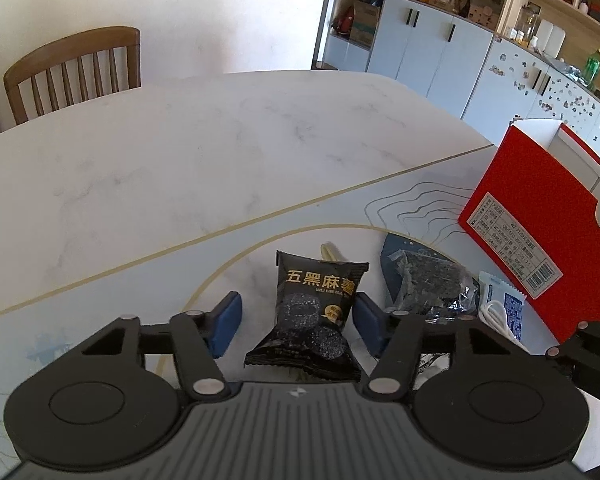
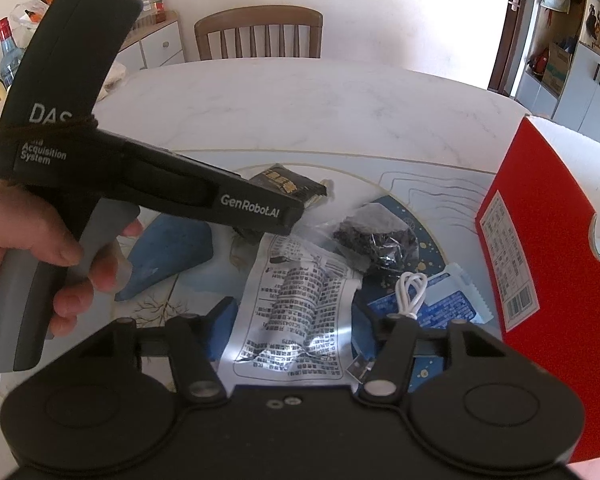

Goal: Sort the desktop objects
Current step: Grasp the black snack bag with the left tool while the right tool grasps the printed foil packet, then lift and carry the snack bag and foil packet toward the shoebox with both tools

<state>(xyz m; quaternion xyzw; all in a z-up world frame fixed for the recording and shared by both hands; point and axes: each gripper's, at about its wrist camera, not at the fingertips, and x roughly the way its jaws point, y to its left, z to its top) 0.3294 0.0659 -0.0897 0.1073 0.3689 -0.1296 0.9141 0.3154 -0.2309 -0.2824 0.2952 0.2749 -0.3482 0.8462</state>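
My surface point(image 1: 180, 152) is a big white marble-look slab with a printed mat over the near part. Biggest thing on it is one red cardboard box point(image 1: 540, 216), standing at the right edge of the pile with a white barcode label on its side; can't see into it from either camera, so no idea what's in there.

Then the loose stuff, all lying on the mat, nothing in a container:
- one silvery crinkly foil packet point(image 2: 296, 320) covered in tiny print. It sits between the blue pads of my right tool point(image 2: 292, 328), which is spread wide and not pinching it
- one black glossy snack pouch point(image 1: 312, 312) with gold lettering, between the pads of my left tool point(image 1: 296, 320). That one's also wide; the right pad looks right up against the pouch, the left pad is clear of it
- one clear crumpled bag point(image 1: 428, 284) of dark bits, just right of the pouch
- one blue-and-white sachet point(image 2: 440, 304) with a zigzag edge, next to the box
- one coiled white cable point(image 2: 410, 292) lying on that sachet

My left hand point(image 2: 40, 240) grips the grey handle in the right view.
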